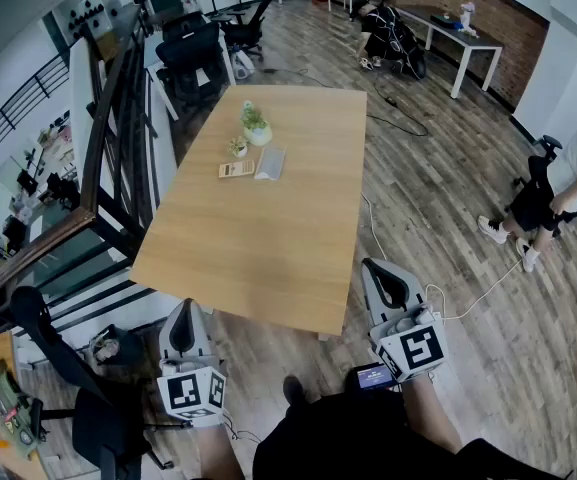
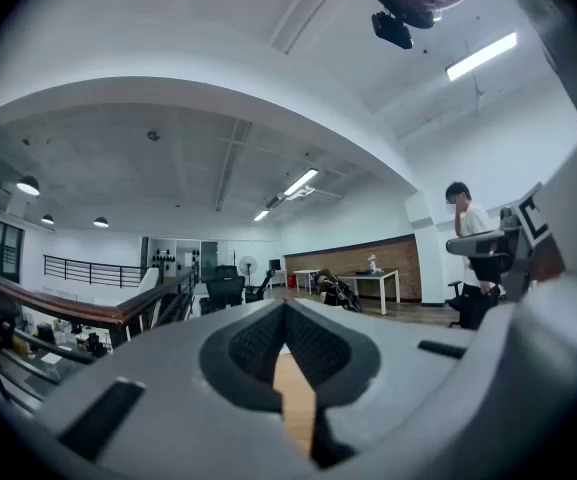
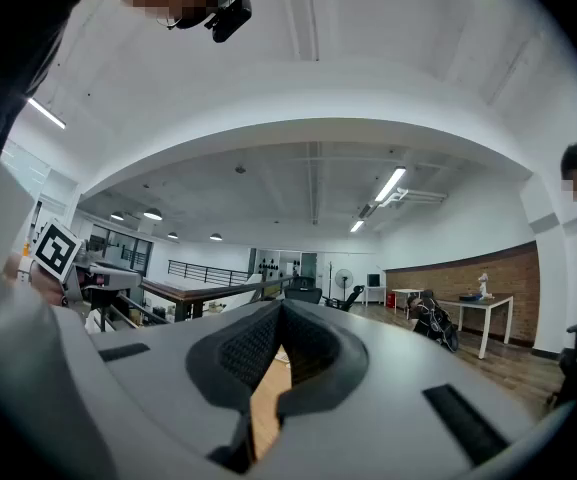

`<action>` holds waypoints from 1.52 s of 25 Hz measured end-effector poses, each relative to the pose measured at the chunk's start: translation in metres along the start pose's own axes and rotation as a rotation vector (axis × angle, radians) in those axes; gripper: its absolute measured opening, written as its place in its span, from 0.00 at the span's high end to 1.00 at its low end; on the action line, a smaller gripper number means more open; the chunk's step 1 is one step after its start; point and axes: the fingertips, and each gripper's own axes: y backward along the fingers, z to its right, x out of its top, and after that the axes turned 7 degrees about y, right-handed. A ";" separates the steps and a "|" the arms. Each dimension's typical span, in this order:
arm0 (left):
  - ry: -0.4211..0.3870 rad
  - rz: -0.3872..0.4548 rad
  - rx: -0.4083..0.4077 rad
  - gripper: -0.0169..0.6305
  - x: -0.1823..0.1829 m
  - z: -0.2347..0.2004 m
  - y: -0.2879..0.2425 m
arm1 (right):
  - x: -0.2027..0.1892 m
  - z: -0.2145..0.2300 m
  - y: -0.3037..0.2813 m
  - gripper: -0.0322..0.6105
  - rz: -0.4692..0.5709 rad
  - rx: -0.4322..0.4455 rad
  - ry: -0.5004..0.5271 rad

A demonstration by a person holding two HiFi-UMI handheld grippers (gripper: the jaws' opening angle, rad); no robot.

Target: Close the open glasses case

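Wooden table [image 1: 268, 248] bears the glasses case [image 1: 270, 162] in your head view only; your left tongs [image 1: 185, 310] and right tongs [image 1: 373, 268] are pressed together.

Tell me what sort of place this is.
Likely an open-plan office on an upper level: a wooden table, black office chairs, white desks along a brick wall, and a railing over a lower floor.
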 end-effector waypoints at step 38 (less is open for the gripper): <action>-0.118 0.019 0.154 0.97 0.021 0.071 -0.014 | -0.061 0.079 0.051 0.94 0.019 0.041 -0.160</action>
